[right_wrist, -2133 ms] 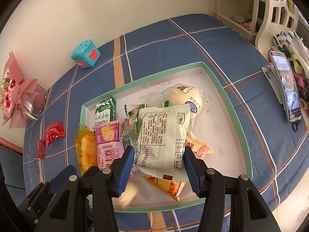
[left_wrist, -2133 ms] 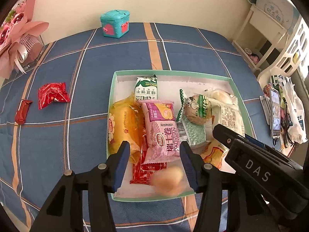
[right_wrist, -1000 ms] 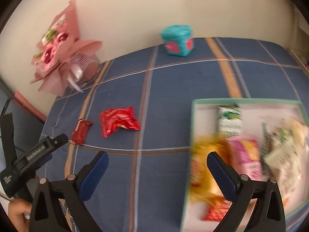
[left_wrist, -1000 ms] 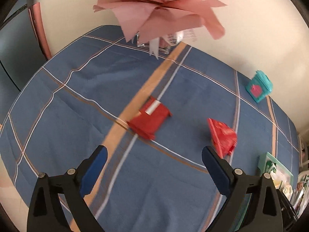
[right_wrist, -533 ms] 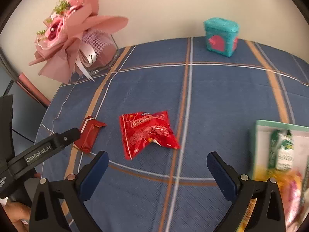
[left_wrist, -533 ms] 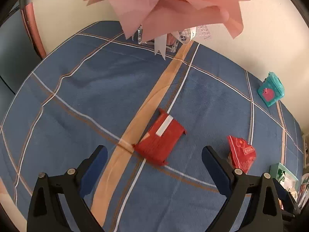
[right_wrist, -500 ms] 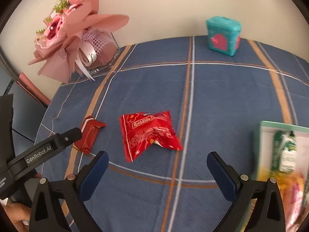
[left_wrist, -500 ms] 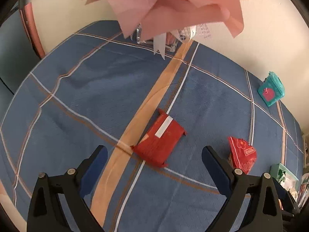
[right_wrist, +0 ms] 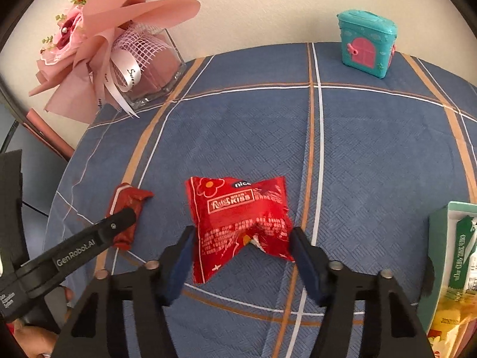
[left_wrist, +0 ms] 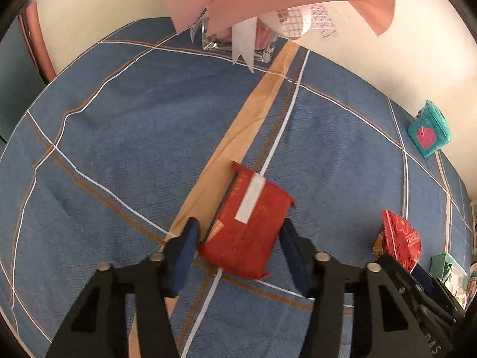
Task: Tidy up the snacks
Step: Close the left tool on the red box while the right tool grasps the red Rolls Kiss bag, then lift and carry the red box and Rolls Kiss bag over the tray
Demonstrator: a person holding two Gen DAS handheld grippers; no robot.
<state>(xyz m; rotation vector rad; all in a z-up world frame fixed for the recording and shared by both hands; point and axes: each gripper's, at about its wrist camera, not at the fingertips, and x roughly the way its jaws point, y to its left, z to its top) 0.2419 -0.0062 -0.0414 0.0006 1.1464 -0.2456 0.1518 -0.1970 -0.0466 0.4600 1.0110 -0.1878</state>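
A dark red packet [left_wrist: 247, 223] with a white strip lies on the blue checked tablecloth. My left gripper [left_wrist: 238, 223] points down over it with its jaws closing, and both blue pads touch the packet's sides. A bright red snack bag [right_wrist: 238, 214] lies to its right. My right gripper [right_wrist: 242, 231] is over that bag, jaws also closing, with the pads against the bag's two edges. The right wrist view also shows the left gripper's black body [right_wrist: 89, 244] over the dark packet [right_wrist: 125, 205]. In the left wrist view the red bag [left_wrist: 399, 241] sits at the right.
A pink bouquet in a glass vase [right_wrist: 143, 68] stands at the back left by the wall. A teal toy house [right_wrist: 366, 44] is at the back right. The green-rimmed snack box [right_wrist: 438, 238] lies at the right edge. A hand [right_wrist: 35, 340] shows at the lower left.
Both grippers have come down and closer to the cloth. Their jaws went from wide apart to closed in on the dark red packet and the red bag.
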